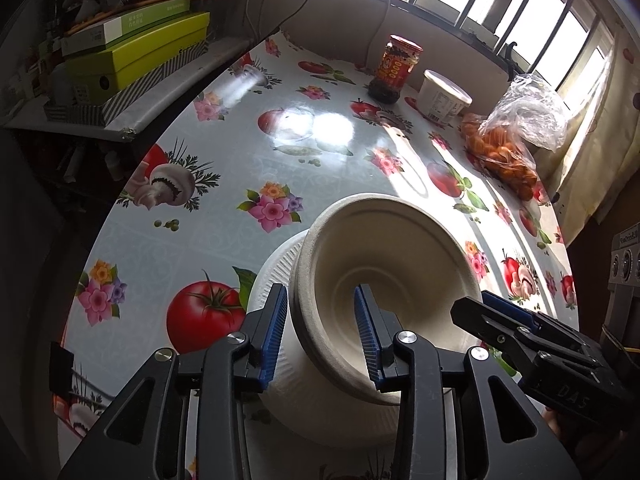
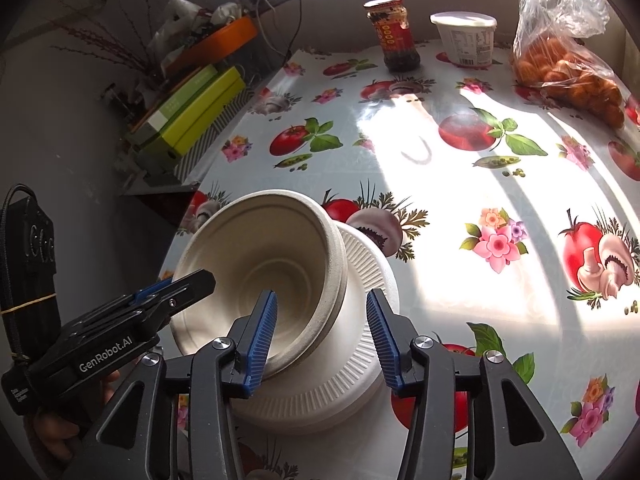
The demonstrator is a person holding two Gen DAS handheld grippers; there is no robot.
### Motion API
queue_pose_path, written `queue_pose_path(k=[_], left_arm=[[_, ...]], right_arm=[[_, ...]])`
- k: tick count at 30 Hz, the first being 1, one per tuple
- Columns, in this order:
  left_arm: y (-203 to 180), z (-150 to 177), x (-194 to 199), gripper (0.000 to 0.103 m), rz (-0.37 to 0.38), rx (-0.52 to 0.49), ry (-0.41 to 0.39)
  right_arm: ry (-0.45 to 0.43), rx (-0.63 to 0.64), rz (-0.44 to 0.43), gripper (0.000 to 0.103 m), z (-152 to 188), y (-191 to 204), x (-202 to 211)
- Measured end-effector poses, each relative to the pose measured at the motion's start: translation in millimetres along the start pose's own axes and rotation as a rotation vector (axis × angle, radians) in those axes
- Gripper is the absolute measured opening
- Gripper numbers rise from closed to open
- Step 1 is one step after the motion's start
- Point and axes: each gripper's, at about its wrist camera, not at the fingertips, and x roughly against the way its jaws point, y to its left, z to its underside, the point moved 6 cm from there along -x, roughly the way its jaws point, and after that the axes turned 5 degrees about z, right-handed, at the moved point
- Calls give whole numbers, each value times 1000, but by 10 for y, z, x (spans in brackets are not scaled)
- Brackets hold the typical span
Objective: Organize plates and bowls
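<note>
We see a beige moulded-pulp bowl (image 1: 384, 280) resting on a white ribbed foam plate (image 2: 360, 360), both on the desk (image 1: 240, 152) under a fruit-and-flower oilcloth. The bowl's left rim sits between the left gripper (image 1: 322, 330)'s blue-padded fingers (image 1: 276, 336); its right rim sits between those of the right gripper (image 2: 322, 338). Both pairs of fingers stand parted, with visible gaps to the rim, gripping nothing. We judge the bowl has been set on the plate and let go. Next, we think, both grippers must back off without nudging the rim. Far beyond the fingers stand a red-labelled jar (image 1: 396, 68) and a white tub (image 1: 444, 96).
</note>
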Motion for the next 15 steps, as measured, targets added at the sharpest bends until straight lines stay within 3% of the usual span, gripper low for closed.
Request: queue_pose_path(k=[15], left_arm=[[-89, 196, 306, 41, -34, -41, -98]], right_arm=[[-127, 91, 43, 51, 214, 21, 282]])
